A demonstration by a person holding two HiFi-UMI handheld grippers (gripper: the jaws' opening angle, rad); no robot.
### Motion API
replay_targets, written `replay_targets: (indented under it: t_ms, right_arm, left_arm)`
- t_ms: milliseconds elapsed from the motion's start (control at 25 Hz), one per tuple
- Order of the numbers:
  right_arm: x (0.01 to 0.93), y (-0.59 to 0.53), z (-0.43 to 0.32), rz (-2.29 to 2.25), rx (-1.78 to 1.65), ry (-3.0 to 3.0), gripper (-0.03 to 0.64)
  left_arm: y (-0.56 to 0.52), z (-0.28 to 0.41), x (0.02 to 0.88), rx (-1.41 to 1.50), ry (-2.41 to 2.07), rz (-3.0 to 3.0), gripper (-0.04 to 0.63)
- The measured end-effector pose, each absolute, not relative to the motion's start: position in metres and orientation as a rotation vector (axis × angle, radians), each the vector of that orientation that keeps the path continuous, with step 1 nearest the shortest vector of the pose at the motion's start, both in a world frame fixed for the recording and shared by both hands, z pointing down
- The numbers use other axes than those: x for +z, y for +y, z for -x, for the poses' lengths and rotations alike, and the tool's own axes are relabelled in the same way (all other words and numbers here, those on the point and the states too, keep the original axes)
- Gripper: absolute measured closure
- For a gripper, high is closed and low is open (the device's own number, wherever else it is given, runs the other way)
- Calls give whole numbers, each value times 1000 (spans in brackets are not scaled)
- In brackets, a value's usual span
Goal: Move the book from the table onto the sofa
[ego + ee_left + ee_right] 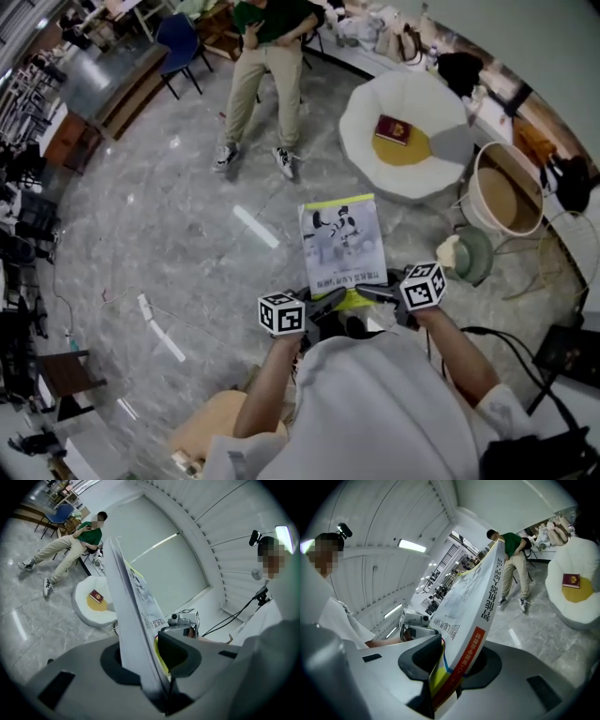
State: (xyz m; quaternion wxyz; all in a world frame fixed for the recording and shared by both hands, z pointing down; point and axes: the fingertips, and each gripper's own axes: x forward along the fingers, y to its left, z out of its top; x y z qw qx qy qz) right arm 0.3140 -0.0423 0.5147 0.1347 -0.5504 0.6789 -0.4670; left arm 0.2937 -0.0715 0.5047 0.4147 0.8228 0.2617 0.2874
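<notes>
left gripper (pixel 326 302) and right gripper (pixel 373 292) clamped on the book (pixel 342 239), white sofa (pixel 375 103) with a red book (pixel 393 129) ahead

We look steeply down from the head view onto the book (pixel 343 242). Each gripper view rides close behind its jaws, facing along them. All three share the book and the white sofa (pixel 417 98).

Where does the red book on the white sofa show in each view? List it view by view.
Head view: red book upper right, on a yellow cushion.
Left gripper view: red book left of centre.
Right gripper view: red book at far right.
Shared landmark: the seated person in green.
</notes>
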Motion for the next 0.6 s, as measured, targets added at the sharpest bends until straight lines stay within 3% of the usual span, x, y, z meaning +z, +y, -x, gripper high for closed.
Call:
replay_targets:
  t_ms: [600]
  right_arm:
    - [525, -92, -438, 1813, -1203, 1663, 477]
  left_arm:
    - [-126, -428, 511, 903, 1018, -2018, 488]
